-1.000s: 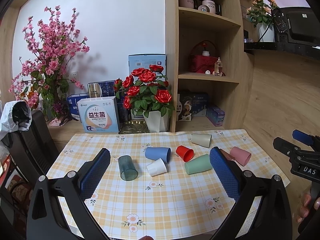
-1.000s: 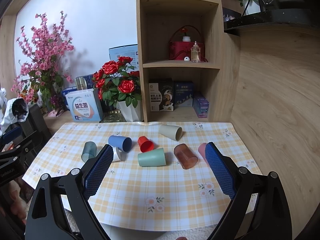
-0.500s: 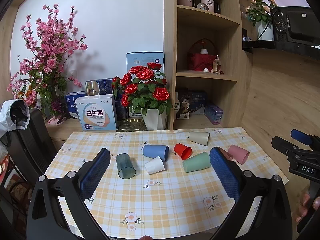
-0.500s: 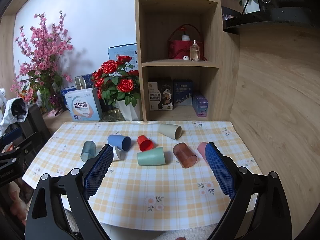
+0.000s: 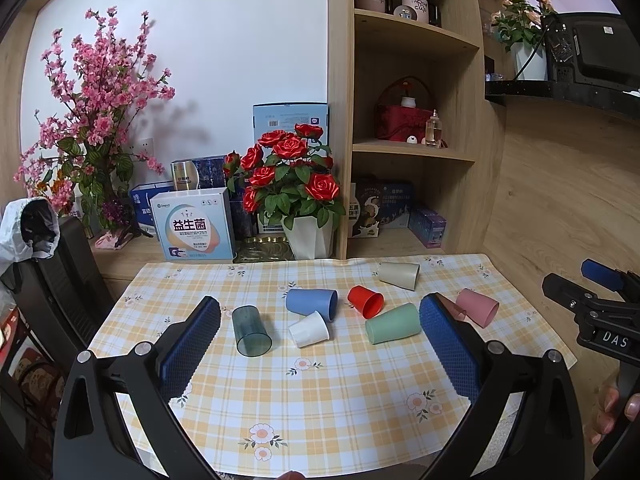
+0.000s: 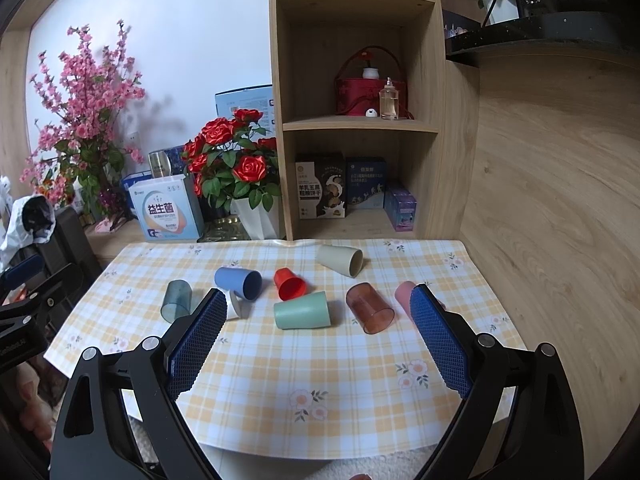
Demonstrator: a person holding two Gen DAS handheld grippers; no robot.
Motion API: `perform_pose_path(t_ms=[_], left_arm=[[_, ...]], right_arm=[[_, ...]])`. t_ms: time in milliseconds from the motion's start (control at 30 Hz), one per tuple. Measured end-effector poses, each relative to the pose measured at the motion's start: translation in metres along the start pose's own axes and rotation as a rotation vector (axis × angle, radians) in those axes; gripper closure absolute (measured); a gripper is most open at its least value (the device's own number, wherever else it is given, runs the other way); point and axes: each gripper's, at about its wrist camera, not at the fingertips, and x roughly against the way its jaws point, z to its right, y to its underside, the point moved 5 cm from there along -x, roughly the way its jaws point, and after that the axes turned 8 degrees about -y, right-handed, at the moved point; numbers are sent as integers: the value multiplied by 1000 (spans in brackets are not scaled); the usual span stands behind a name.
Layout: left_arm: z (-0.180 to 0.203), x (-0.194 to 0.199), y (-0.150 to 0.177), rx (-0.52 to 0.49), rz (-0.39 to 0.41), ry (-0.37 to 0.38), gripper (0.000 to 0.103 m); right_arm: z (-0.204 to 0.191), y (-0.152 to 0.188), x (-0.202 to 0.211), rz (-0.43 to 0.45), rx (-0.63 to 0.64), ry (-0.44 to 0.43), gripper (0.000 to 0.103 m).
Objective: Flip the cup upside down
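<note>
Yellow checked cloth covers the tabletop [image 6: 280,392], and plastic cups lie on their sides across it, none turned over yet. Left gripper [image 5: 320,354] and right gripper [image 6: 316,342] hang back with fingers wide open, empty, ready to pick one, perhaps the green cup [image 6: 302,311].

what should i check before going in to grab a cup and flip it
1. Left gripper open and empty: ok.
2. Right gripper open and empty: ok.
3. Cups lying on their sides, none flipped yet: ok; for example the green cup and brown cup.
4. Green cup free to grasp: ok, gaps around it.
5. White cup free: not ok, tight against the blue cup.
6. Bare tablecloth for setting down: ok.
</note>
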Motion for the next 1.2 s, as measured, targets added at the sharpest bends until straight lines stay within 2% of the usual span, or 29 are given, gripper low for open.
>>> perform_pose_path(t_ms=[567,633,767,867,1000,1100,1200], left_arm=[[-1,0,4,11,-7,5,6],[-1,-1,4,18,-11,24,6],[-7,-8,7,79,-52,112,6],[-10,-18,9,99,-72,162,6],[-12,-33,11,67,-55,147,6],[-13,-51,14,36,-54,111,6],[-14,-71,16,9,-59,89,6]], right_arm=[[2,4,-2,-7,-1,4,13],[1,6,-2,-8,-2,4,13],[1,5,-2,-8,1,0,13],[6,2,-4,2,7,-54,13],[47,-11,-10,29,-37,-74,13],[97,-22,-20,45,-78,-16,13],[146,-24,-46,1,-88,52,13]])
